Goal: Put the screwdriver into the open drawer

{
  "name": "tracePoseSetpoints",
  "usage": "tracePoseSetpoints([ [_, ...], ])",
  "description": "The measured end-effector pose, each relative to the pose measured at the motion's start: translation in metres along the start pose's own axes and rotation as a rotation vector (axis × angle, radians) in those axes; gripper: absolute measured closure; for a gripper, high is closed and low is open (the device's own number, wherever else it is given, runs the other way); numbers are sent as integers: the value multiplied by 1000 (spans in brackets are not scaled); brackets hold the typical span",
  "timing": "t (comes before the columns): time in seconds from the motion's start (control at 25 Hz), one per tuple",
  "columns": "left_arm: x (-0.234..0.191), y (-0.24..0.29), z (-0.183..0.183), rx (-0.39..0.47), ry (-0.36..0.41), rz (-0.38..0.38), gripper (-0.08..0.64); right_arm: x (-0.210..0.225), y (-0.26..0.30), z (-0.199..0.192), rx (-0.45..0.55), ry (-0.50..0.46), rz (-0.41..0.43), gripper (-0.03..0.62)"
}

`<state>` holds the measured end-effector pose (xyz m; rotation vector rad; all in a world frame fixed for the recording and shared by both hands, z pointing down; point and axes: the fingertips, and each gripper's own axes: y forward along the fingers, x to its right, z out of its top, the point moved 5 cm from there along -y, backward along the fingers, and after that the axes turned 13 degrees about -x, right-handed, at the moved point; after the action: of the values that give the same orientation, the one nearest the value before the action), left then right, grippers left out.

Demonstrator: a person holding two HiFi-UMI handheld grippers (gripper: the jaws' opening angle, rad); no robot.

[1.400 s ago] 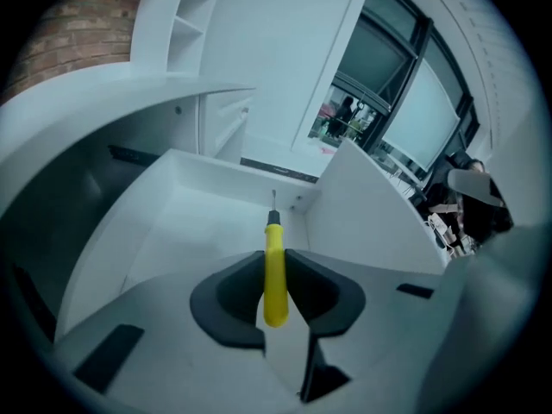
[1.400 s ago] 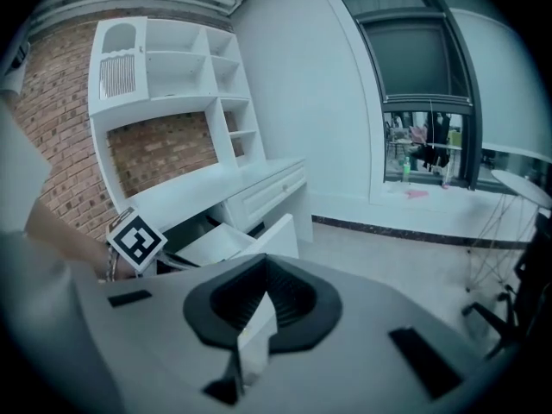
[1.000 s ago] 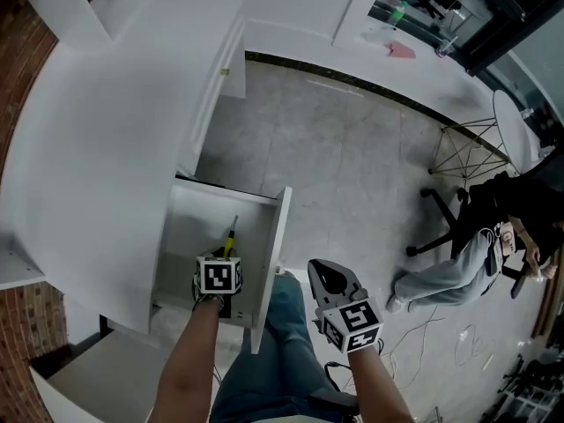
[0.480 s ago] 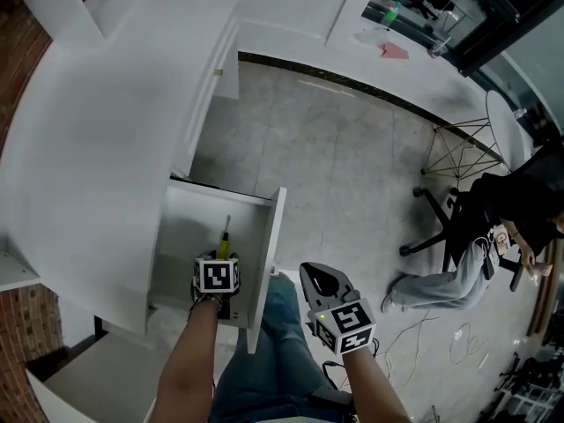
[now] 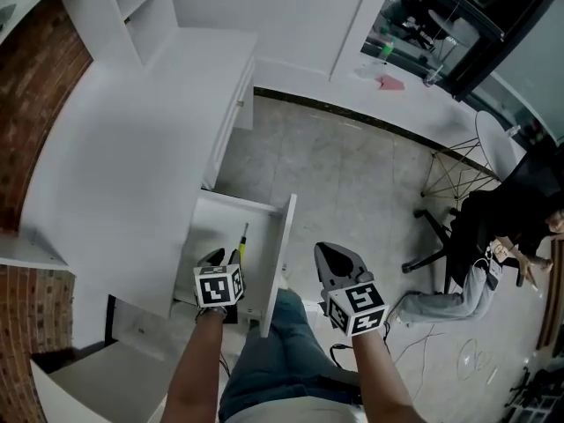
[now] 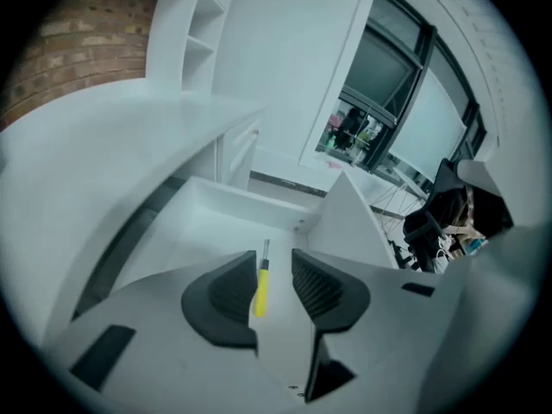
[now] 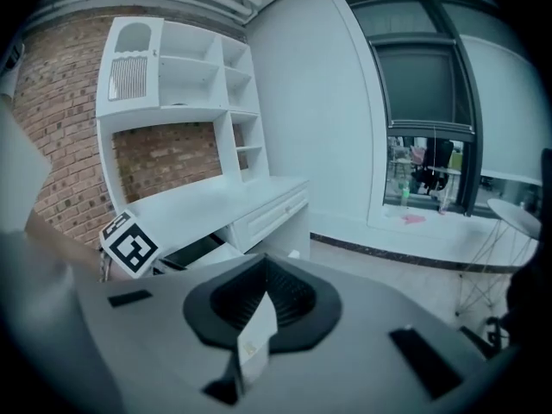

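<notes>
Screwdriver (image 6: 260, 288) lay in the open drawer (image 6: 246, 201), with both grippers empty.
The left gripper's (image 6: 276, 274) jaws were closing on nothing. Just past their tips, seen through the gap, the yellow-handled screwdriver rested flat on the drawer floor, its shaft pointing away. The right gripper (image 7: 263, 296), beside the left one, had its jaws pressed together with nothing between them. A white desk (image 7: 216, 201) stood beyond both.

1. Screwdriver (image 5: 241, 243) is noted lying in the open drawer (image 5: 278, 254), close along its right wall.
2. Drawer is seen pulled out from the desk (image 5: 132, 157) at its left.
3. Shelf unit (image 5: 132, 7) is set on the desk's far end.
4. Chair (image 5: 434, 245) and seated person (image 5: 458, 293) are found well apart, far right.
</notes>
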<state>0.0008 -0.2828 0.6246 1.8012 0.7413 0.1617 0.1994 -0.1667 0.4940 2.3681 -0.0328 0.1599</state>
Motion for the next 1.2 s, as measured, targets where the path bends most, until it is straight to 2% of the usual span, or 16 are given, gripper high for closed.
tracePoseSetpoints([
  [0.12,-11,-31,5,125,-28,17,548,-11,-9,5,20,1,-4,581],
  [0.28,-23,-79,6,290,-67,8,548,-21,-23,10,48,-25,-8,581],
  [0.44,-24,-133,9,457,-47,18,548,-28,-38,25,99,-90,-10,583],
  [0.8,-6,-255,-1,764,48,163,549,-58,-92,66,266,-228,23,583],
  [1.0,20,-316,-14,900,120,245,548,-71,-133,82,362,-311,37,583],
  [1.2,33,-358,-27,998,113,274,549,-80,-163,94,444,-350,48,583],
])
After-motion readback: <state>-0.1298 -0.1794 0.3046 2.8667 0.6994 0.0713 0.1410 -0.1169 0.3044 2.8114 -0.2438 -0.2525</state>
